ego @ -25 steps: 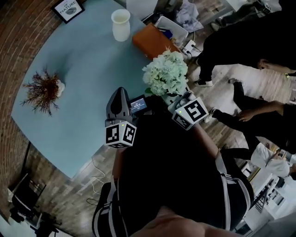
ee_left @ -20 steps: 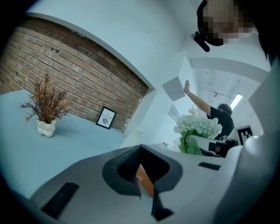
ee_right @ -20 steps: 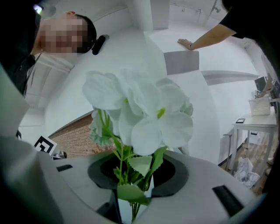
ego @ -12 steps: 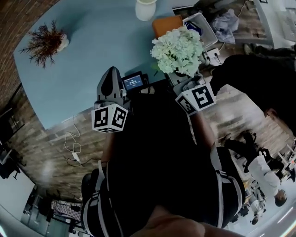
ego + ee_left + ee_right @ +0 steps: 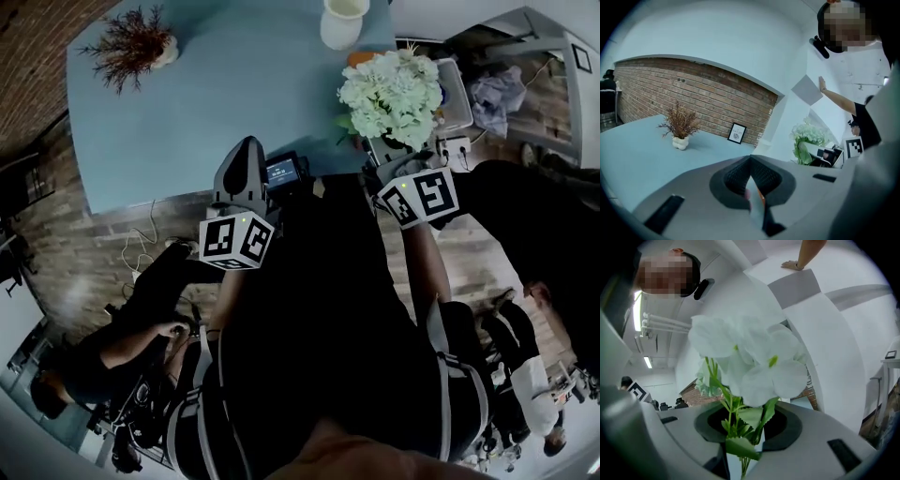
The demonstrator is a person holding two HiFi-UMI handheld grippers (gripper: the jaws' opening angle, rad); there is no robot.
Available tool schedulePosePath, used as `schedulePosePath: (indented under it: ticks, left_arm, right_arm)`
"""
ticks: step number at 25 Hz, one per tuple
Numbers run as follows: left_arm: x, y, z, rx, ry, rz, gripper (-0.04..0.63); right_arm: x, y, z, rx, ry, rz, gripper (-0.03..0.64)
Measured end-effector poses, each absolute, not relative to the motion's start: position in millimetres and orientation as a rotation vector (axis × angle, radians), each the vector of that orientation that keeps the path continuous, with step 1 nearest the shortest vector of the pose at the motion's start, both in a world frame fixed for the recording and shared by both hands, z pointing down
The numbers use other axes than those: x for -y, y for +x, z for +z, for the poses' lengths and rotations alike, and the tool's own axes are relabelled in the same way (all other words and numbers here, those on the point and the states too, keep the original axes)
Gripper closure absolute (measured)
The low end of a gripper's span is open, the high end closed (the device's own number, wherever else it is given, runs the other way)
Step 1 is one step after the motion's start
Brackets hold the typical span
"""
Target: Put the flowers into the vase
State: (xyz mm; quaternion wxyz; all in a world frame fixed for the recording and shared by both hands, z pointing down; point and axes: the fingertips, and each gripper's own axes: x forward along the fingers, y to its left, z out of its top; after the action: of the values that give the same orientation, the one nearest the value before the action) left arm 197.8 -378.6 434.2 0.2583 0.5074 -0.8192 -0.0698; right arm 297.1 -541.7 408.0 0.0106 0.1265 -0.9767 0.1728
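1. Grasping the flowers (image 5: 392, 92) by the green stems with the right gripper (image 5: 394, 150), jaws clenched on them, white blooms rising past the tips.
2. Holding the bunch at 1 o'clock in the head view, over the near edge of the blue table (image 5: 216, 103).
3. Facing the white vase (image 5: 343, 21) at 12 o'clock, upright on the table with its mouth up, at 11 o'clock from the flowers, near but apart.
4. Carrying nothing in the left gripper (image 5: 249, 145), jaws pressed together, at 8 o'clock from the flowers.
5. At 11 o'clock on the table, well apart from the vase, a dried plant (image 5: 131, 42) in a small white pot.
6. In the left gripper view, a framed picture (image 5: 737, 132) at 3 o'clock from the dried plant, against the brick wall (image 5: 693, 89).
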Motion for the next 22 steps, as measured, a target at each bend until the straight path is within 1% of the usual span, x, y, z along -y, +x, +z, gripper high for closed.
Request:
schedulePosePath:
  ticks: [11, 19, 22]
  left_arm:
    - [381.9, 168.7, 426.2, 2.228, 1.394, -0.252, 0.558]
    - [367.0, 147.0, 431.7, 2.246, 1.320, -0.287, 0.558]
    - [362.5, 143.5, 433.6, 2.258, 1.297, -0.291, 0.558]
  right_arm:
    - [614.4, 243.4, 313.5, 3.191, 0.451, 0.204, 0.456]
    - [651.0, 210.8, 236.5, 3.335, 0.447, 0.106, 0.456]
    - [662.1, 197.7, 228.6, 3.373, 0.456, 0.037, 0.456]
